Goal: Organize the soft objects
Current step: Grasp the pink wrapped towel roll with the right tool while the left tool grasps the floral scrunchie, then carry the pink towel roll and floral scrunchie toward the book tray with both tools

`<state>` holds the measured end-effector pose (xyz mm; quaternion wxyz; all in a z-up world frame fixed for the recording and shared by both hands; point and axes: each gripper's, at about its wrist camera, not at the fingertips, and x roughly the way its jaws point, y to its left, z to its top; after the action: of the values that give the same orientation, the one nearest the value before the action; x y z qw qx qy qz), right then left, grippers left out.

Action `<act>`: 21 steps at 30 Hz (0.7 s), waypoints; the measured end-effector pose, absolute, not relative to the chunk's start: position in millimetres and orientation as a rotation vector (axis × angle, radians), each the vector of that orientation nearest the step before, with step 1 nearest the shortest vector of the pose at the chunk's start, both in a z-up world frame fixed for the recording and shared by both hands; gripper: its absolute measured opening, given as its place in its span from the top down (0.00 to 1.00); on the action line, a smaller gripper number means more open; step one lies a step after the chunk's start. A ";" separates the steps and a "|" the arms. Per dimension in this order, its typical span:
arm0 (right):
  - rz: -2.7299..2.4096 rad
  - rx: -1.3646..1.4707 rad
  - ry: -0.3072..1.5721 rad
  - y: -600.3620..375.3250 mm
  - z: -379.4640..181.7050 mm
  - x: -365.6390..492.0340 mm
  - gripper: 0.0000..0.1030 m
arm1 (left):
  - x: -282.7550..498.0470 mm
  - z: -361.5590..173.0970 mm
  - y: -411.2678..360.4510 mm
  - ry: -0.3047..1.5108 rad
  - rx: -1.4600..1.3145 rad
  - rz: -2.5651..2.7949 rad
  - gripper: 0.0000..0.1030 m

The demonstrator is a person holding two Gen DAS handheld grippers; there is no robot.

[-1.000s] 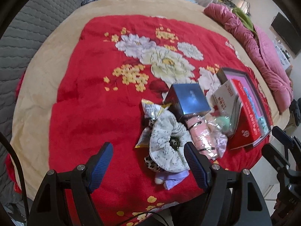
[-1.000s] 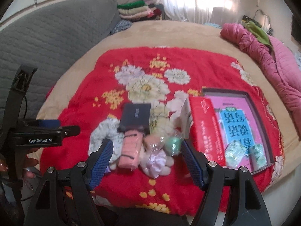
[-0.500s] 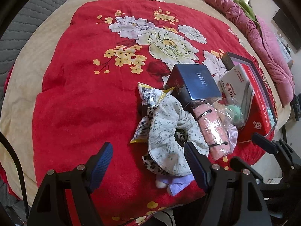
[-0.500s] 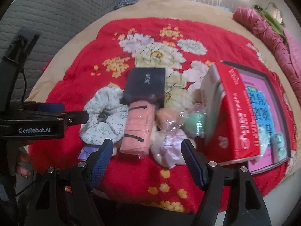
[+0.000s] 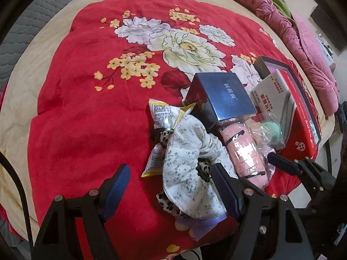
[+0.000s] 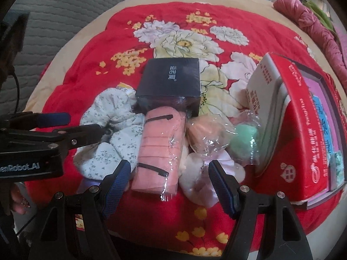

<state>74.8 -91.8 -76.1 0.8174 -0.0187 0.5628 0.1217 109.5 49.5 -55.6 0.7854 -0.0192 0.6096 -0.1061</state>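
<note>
A pile of soft things lies on the red flowered blanket [image 5: 86, 130]. My left gripper [image 5: 171, 186] hangs open just over a white floral scrunchie [image 5: 190, 169] that lies on a leopard-print one [image 5: 167, 203]. My right gripper [image 6: 169, 179] is low over a pink cloth bundle in clear wrap [image 6: 160, 149] and a lilac plush piece [image 6: 201, 173]. Its jaws are closing with both things between them, and the pads do not press on either. In clear bags beside these lie a peach sponge [image 6: 203, 134] and a green sponge [image 6: 243, 138]. The left gripper [image 6: 86, 123] shows over the scrunchie [image 6: 112, 130].
A dark blue box [image 5: 223, 95] stands behind the pile, a yellow snack packet [image 5: 164, 112] to its left. At the right a red carton [image 6: 303, 130] lies in a dark tray with pink lining [image 6: 321, 82]. A pink quilt [image 5: 303, 43] lies far right. The bed's front edge is close.
Both grippers have sunk toward the pile, the right one further. The right gripper's jaws stand a little narrower than before. Nothing on the blanket has moved.
</note>
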 end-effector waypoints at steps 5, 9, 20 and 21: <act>0.261 -0.049 1.191 -94.3 -78.5 75.9 0.56 | 114.4 -61.4 47.1 1.322 -0.036 -0.221 0.31; 0.285 -0.018 1.183 -97.8 -76.2 73.6 0.64 | 117.0 -66.7 45.7 1.338 -0.043 -0.240 0.47; 0.312 0.056 1.152 -114.5 -54.7 59.2 0.65 | 114.6 -61.4 63.4 1.331 -0.183 -0.294 0.84; 0.313 0.059 1.146 -115.6 -52.0 57.7 0.65 | 114.1 -59.1 65.0 1.326 -0.191 -0.295 0.84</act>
<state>57.7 -115.6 -52.0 0.8282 0.0278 0.5399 0.1473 114.1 65.0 -59.1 0.7740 -0.0880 0.6121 -0.1361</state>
